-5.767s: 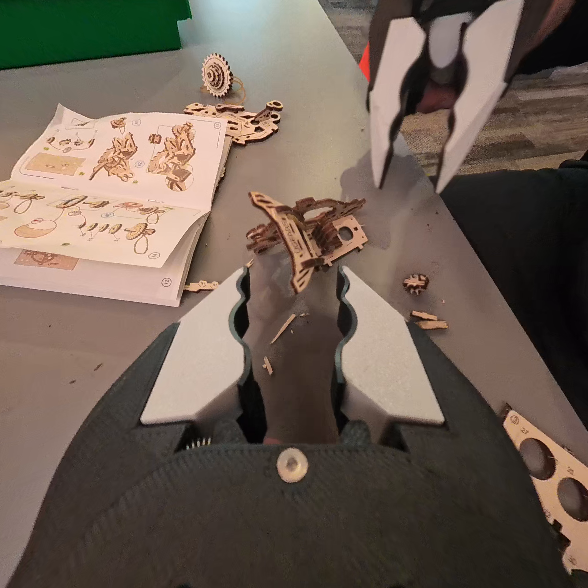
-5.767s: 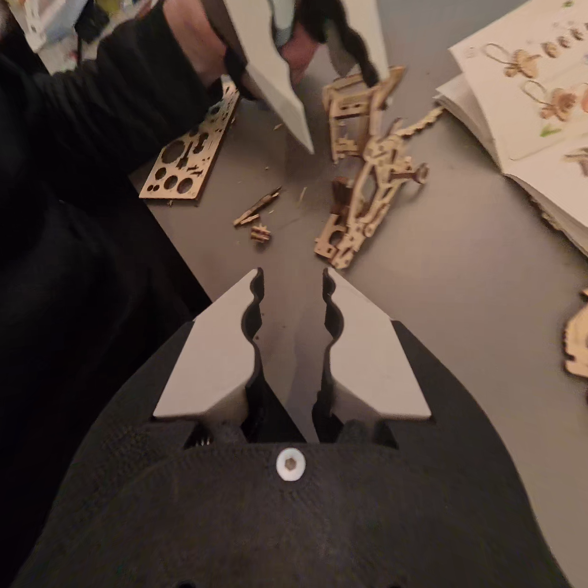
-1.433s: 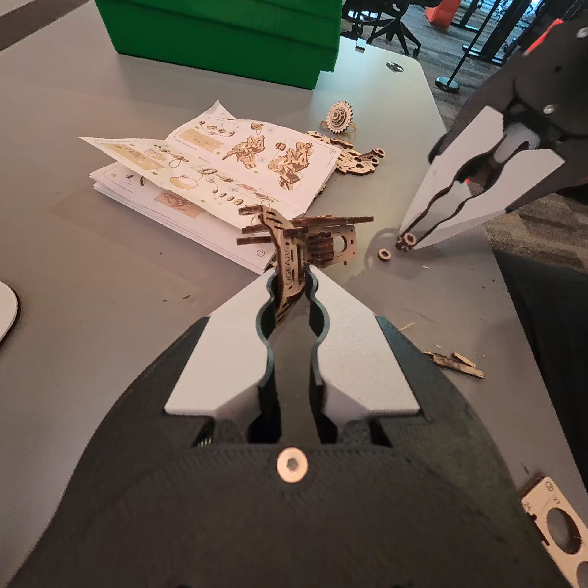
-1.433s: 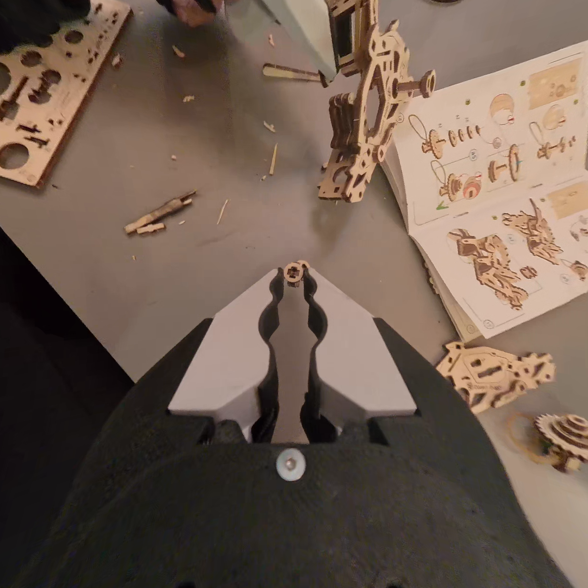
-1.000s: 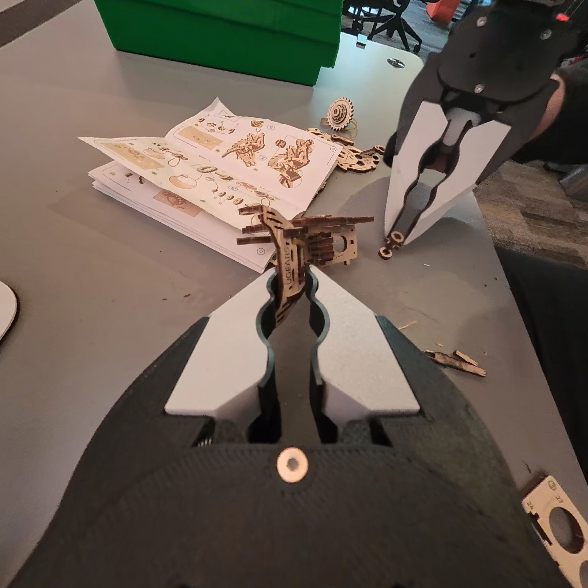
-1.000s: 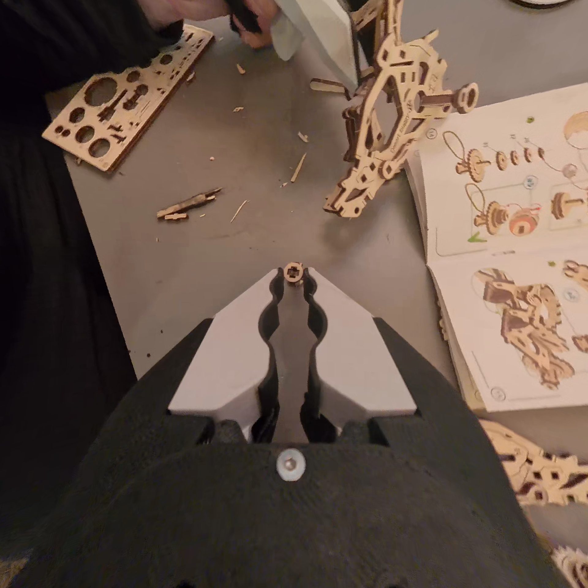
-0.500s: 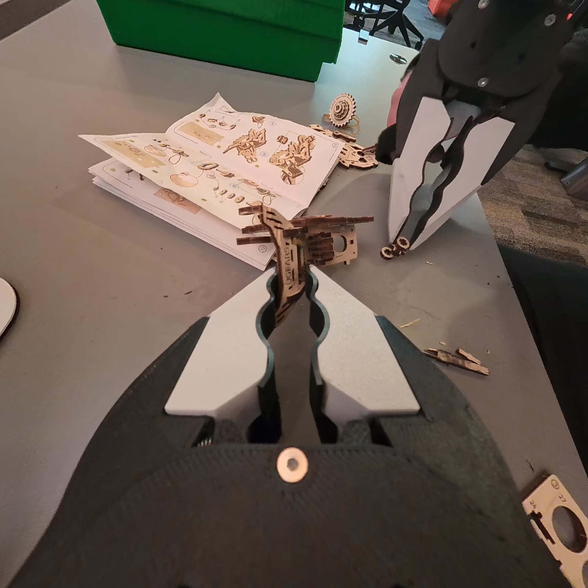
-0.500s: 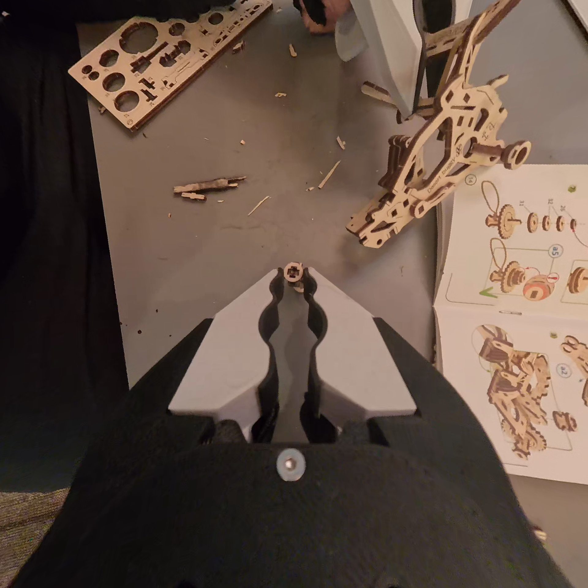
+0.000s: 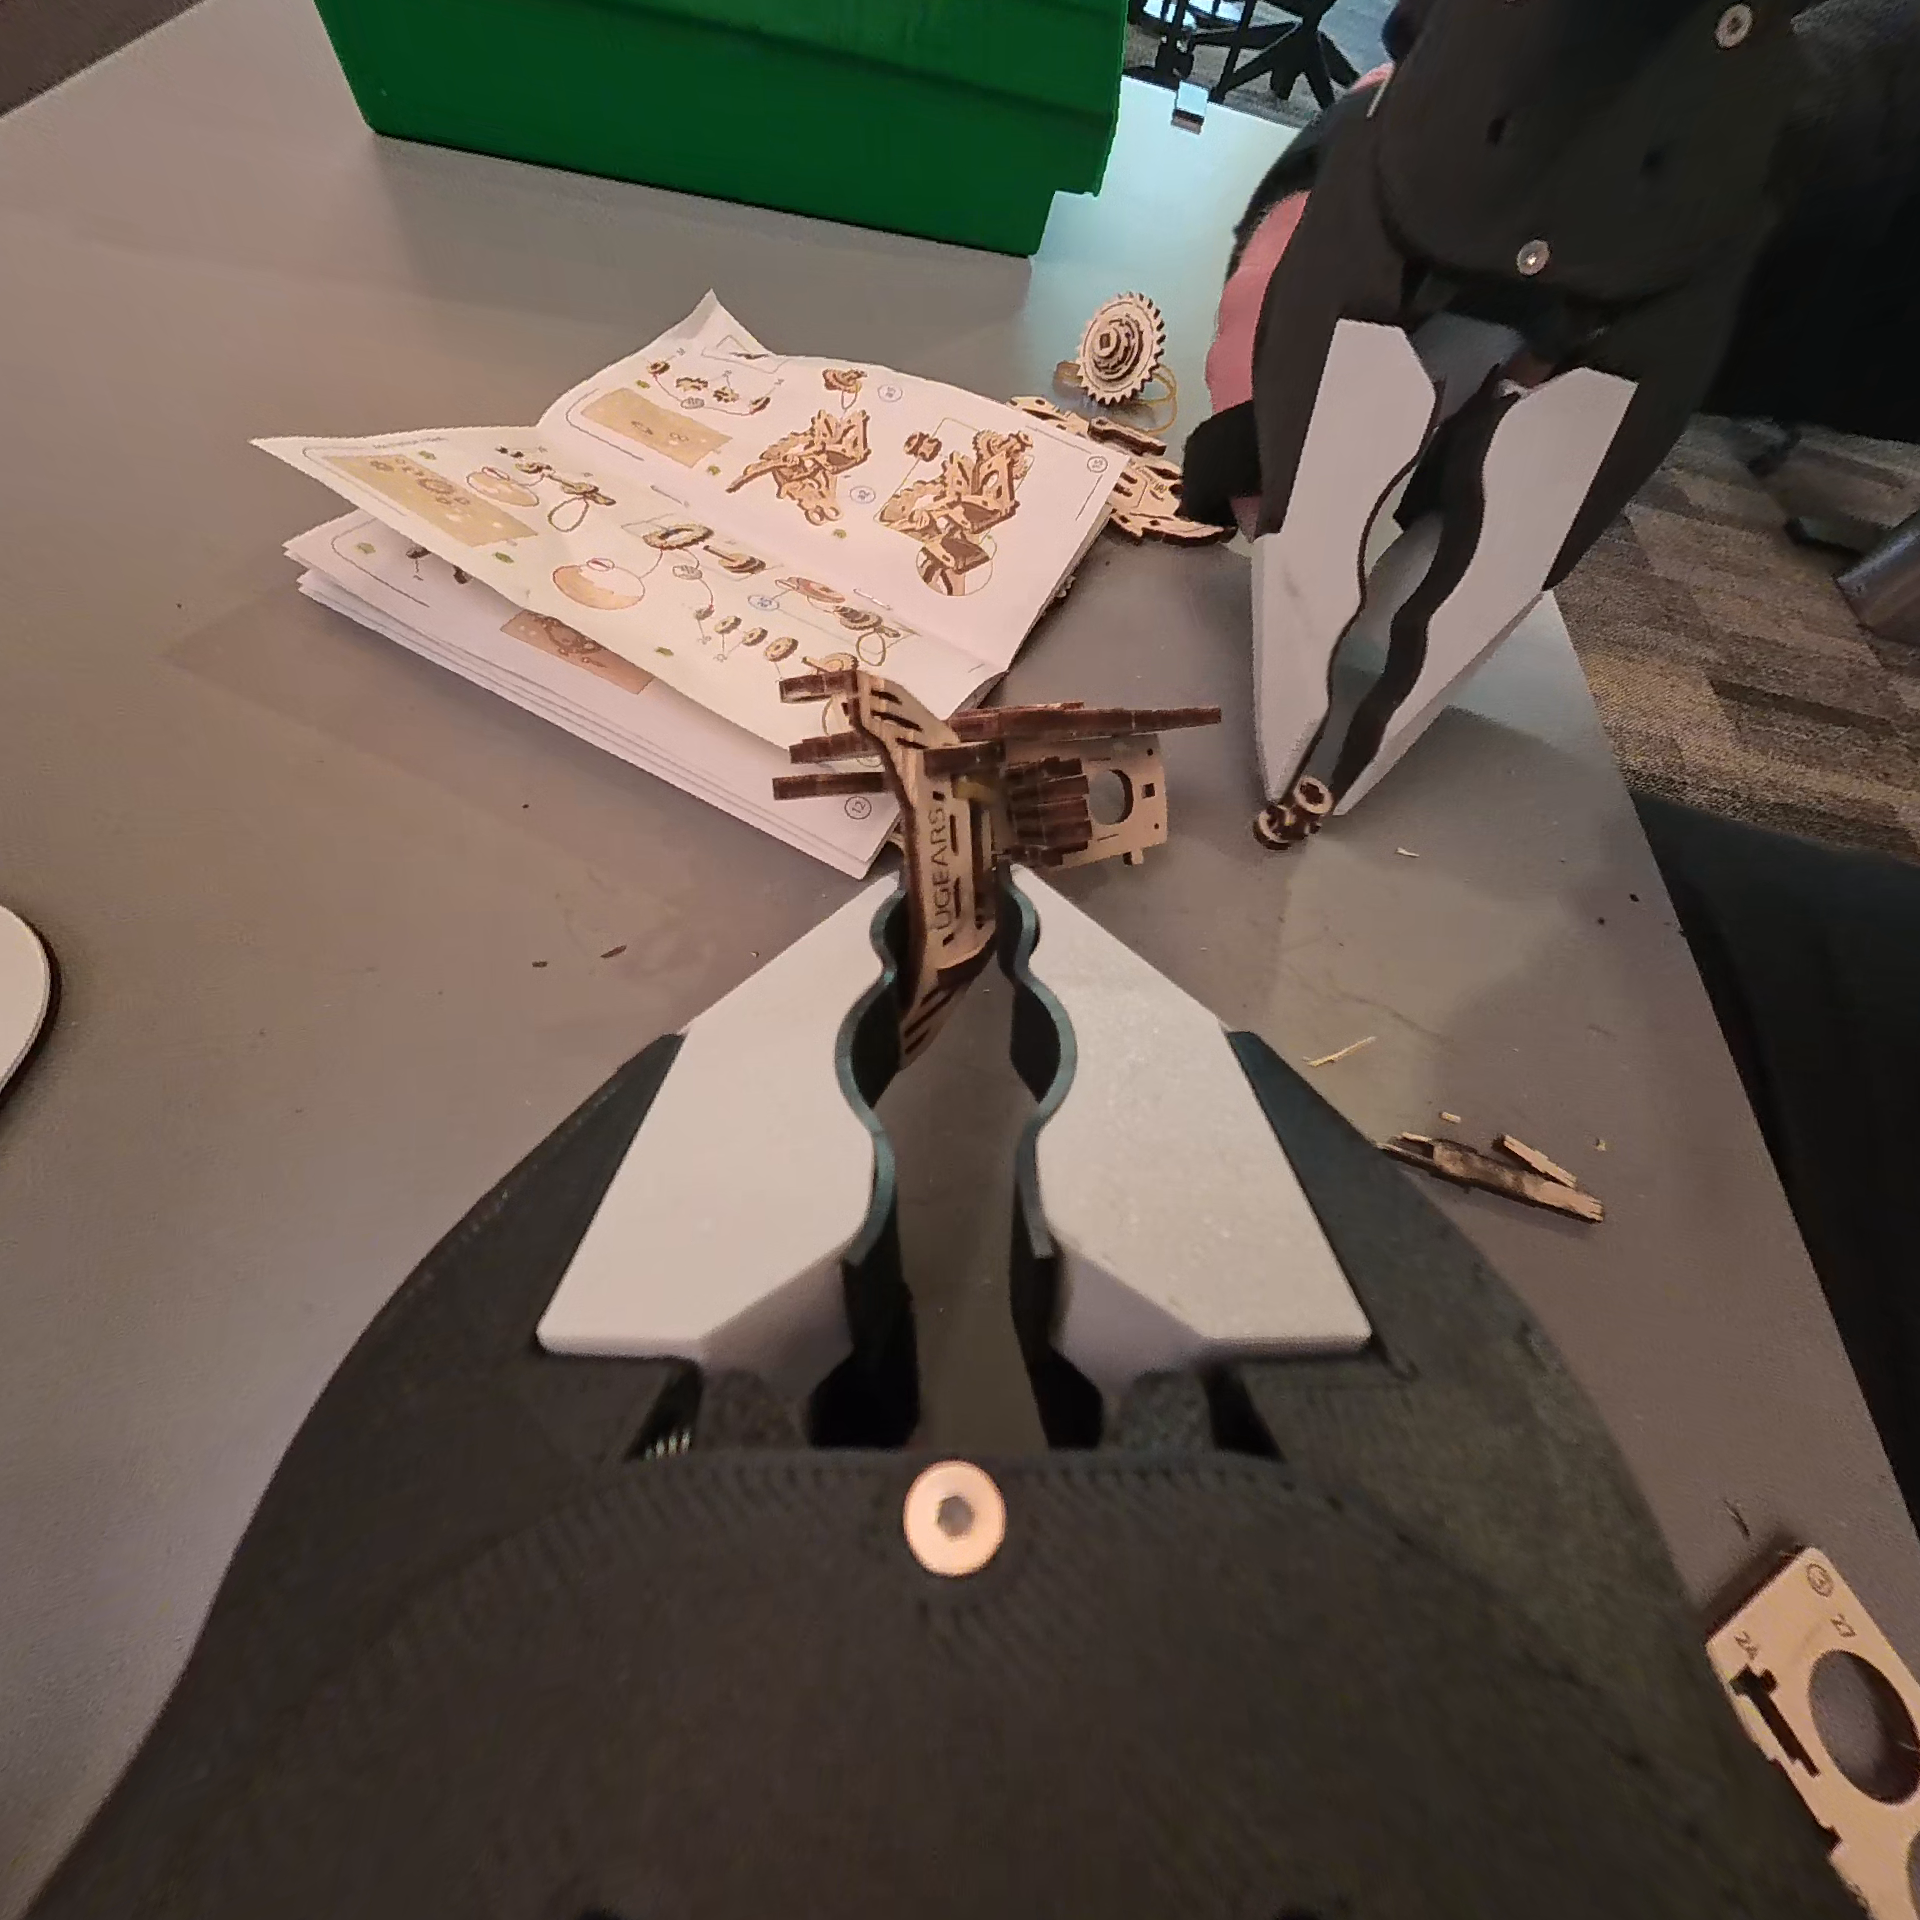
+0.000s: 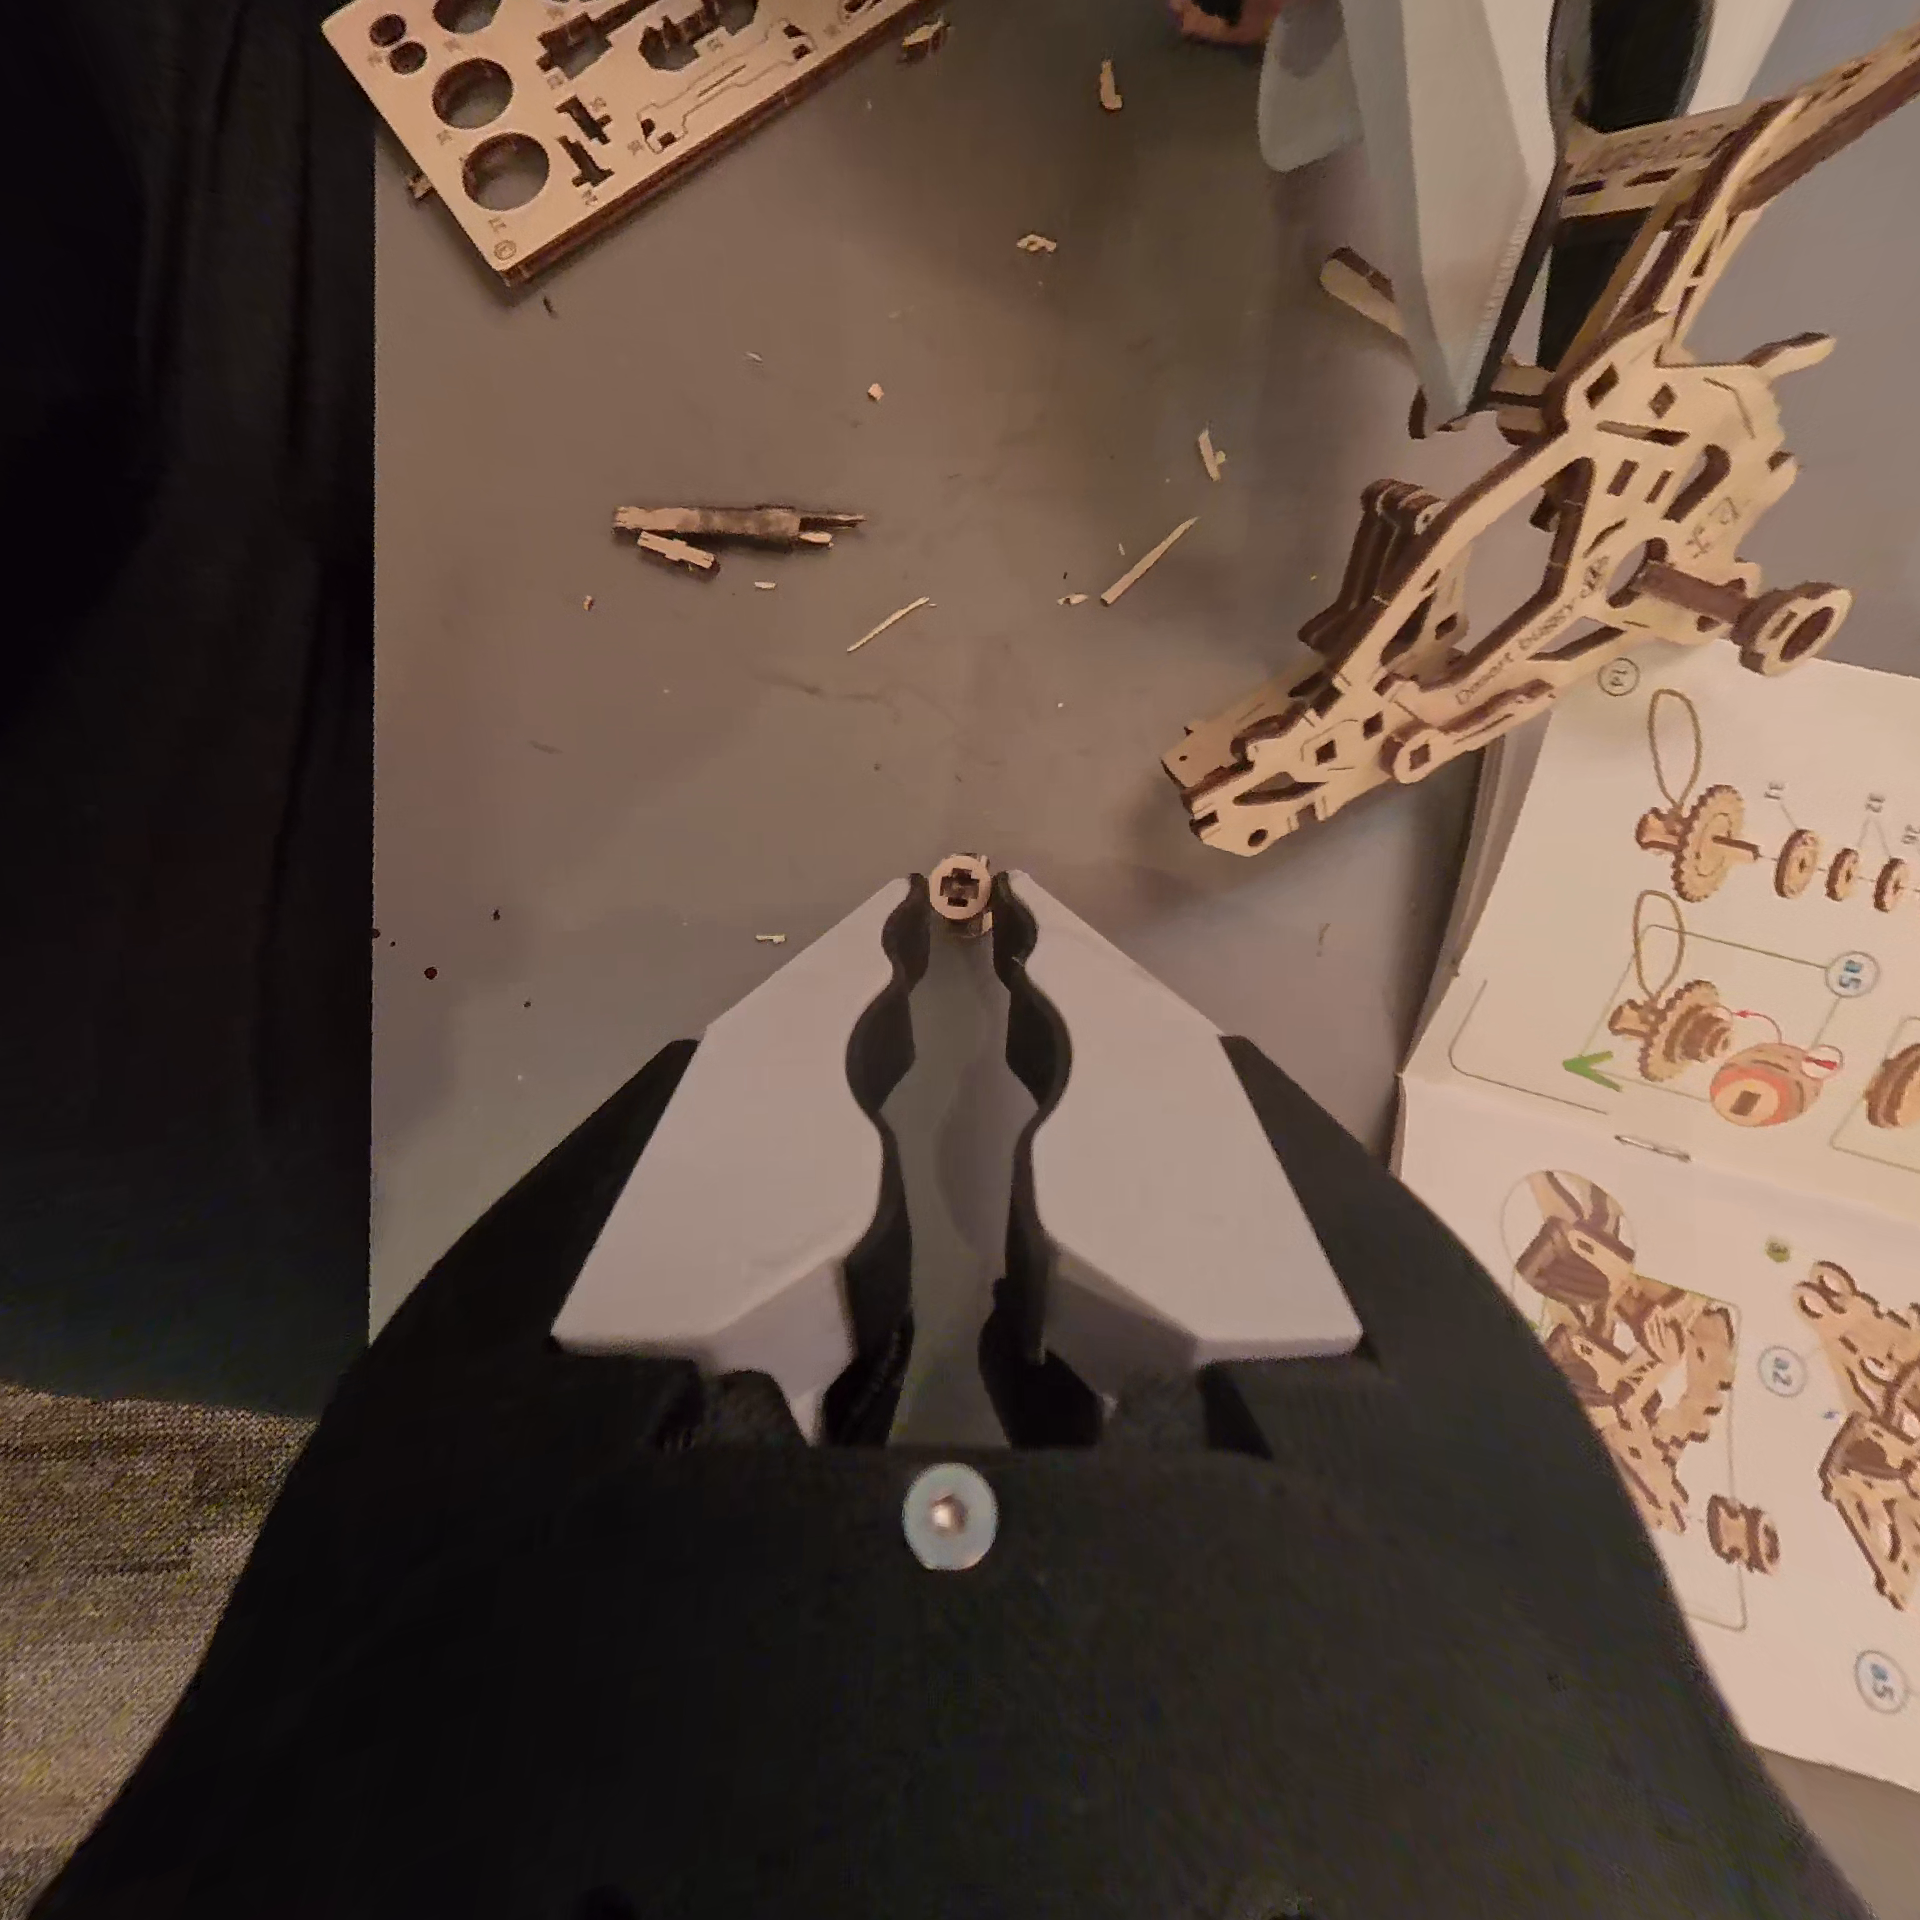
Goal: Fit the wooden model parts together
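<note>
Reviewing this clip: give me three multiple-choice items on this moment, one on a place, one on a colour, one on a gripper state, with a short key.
1. Where does the open instruction booklet lie?
A. on the grey table, nearer than the box
B. inside the box
C. on the floor

2. What colour is the box at the far end of the table?
A. red
B. green
C. white

3. What does the right gripper hold?
A. nothing, jaws wide apart
B. the booklet
C. a small round wooden piece, pinched at its tips

Key: 1 A, the booklet rests on the table with the box behind it. 2 B, its walls are plain green. 3 C, the small round wooden piece sits between the fingertips, while the left gripper clamps the wooden model frame.
</note>
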Motion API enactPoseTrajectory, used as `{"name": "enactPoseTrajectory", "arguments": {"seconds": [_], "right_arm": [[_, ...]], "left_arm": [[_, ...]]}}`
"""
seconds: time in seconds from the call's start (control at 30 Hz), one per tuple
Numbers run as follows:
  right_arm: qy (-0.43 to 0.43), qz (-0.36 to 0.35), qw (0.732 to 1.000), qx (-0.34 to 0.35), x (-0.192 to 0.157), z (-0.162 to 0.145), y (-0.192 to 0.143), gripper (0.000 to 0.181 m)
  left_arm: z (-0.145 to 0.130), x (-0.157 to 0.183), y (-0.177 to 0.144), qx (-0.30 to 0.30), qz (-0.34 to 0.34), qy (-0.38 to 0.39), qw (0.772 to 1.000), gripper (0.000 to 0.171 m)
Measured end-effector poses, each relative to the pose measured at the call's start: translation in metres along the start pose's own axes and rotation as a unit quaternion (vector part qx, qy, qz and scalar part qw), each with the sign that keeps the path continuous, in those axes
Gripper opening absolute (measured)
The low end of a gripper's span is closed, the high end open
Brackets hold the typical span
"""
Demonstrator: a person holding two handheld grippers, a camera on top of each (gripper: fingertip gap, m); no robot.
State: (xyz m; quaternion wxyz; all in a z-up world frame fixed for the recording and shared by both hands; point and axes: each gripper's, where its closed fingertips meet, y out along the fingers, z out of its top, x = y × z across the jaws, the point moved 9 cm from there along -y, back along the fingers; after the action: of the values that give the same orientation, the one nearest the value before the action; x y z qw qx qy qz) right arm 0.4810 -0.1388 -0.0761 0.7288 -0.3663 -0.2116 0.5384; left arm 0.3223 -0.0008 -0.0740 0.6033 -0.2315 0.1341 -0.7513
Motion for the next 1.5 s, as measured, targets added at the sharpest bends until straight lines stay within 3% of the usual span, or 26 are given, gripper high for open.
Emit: {"name": "enactPoseTrajectory", "arguments": {"seconds": [0.13,0.43,0.97,1.5], "right_arm": [[-0.007,0.015,1.000,-0.003,0.000,0.000,0.000,0.009],[0.063,0.024,0.998,0.017,-0.006,-0.005,0.004,0.009],[0.067,0.040,0.997,-0.008,-0.011,0.001,0.003,0.009],[-0.014,0.054,0.996,-0.069,-0.010,0.013,0.005,0.008]], "left_arm": [[-0.001,0.000,0.000,-0.001,0.000,-0.001,1.000,0.012],[-0.001,0.000,0.001,-0.003,-0.001,0.000,1.000,0.012],[-0.001,0.000,0.002,-0.005,0.003,0.005,1.000,0.012],[-0.002,-0.001,0.002,-0.009,0.005,0.008,1.000,0.012]]}}
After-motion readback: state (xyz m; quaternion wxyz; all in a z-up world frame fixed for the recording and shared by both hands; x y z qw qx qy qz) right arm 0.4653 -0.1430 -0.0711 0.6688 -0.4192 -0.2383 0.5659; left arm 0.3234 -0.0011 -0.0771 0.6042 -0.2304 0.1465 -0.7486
